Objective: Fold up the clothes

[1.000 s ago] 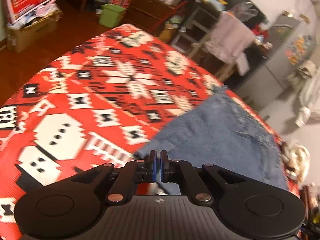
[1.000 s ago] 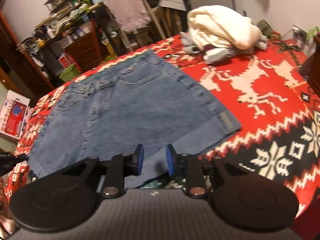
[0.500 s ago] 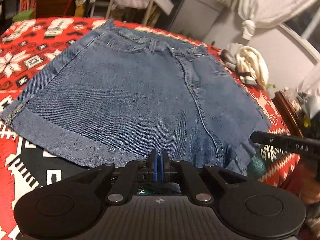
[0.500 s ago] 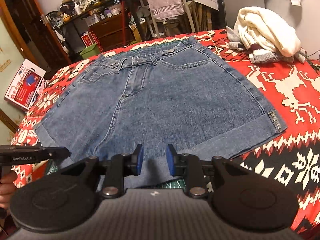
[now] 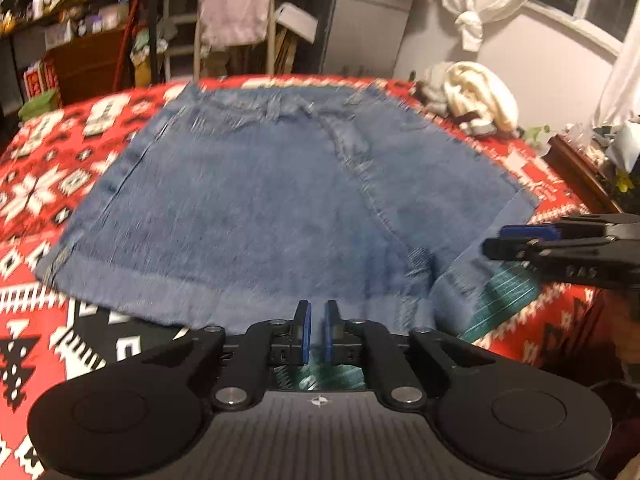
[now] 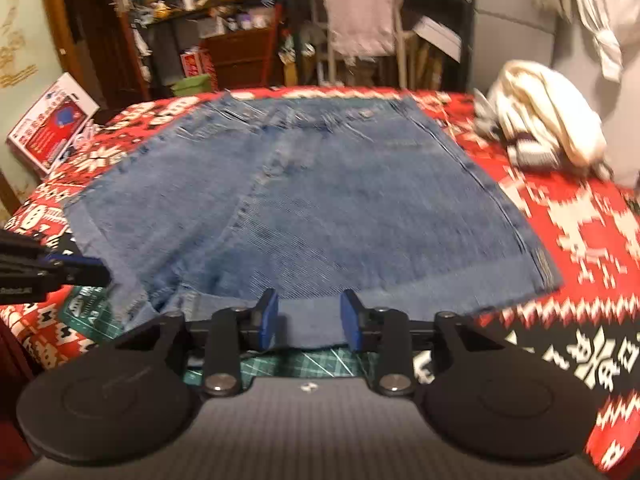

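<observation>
Flat on the red blanket (image 6: 580,216), denim shorts (image 6: 320,208); left hand-held gripper (image 5: 317,334) narrowly parted, right hand-held gripper (image 6: 308,320) wide, both empty.

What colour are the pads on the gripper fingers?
Blue pads on black fingers, clearest in the right wrist view.

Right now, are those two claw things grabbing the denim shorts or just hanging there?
Left gripper: open by a narrow gap, holding nothing, at the hem of the denim shorts.
Right gripper: open wide, holding nothing.
</observation>
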`<state>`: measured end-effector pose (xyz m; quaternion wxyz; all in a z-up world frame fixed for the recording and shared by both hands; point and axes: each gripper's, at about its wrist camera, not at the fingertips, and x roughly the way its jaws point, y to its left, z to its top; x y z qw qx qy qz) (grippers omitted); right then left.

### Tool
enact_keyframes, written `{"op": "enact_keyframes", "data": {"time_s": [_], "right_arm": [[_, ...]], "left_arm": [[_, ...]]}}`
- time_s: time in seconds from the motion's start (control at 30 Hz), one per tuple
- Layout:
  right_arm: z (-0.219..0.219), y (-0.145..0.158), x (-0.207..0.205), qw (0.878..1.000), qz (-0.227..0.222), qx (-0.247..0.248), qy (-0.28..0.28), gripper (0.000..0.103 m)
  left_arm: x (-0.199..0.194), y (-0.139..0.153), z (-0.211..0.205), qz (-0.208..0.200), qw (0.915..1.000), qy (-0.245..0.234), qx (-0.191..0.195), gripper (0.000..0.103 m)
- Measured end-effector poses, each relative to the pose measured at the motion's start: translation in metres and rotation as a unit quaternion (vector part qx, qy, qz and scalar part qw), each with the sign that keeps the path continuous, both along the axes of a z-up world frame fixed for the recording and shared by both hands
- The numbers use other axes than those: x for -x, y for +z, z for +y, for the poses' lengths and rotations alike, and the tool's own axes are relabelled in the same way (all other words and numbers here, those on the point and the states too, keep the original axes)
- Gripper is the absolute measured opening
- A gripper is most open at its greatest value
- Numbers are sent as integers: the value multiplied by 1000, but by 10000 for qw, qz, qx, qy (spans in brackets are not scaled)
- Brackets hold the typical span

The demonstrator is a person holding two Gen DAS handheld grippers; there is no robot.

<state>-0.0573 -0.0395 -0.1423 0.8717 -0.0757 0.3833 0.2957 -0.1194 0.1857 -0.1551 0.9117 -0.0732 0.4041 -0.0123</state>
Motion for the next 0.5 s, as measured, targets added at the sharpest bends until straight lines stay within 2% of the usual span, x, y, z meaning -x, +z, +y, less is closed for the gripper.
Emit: {"op": "enact_keyframes", "data": {"time_s": [0.1, 0.23, 0.43, 0.5], "right_arm": [[9, -1, 4, 9998, -74, 35, 182, 47], [16, -12, 11, 9992, -86, 196, 343, 53], [18, -20, 29, 9964, -348, 477, 606, 65], [16, -17, 32, 9963, -332, 454, 650, 65]], "left_arm": [[-9, 0, -14, -97, 9997, -54, -210, 22], [-19, -12, -25, 32, 9994, -55, -334, 24], [-12, -19, -47, -65, 9950, -241, -965, 27], [-12, -15, -45, -62, 9962, -245, -832, 27]]}}
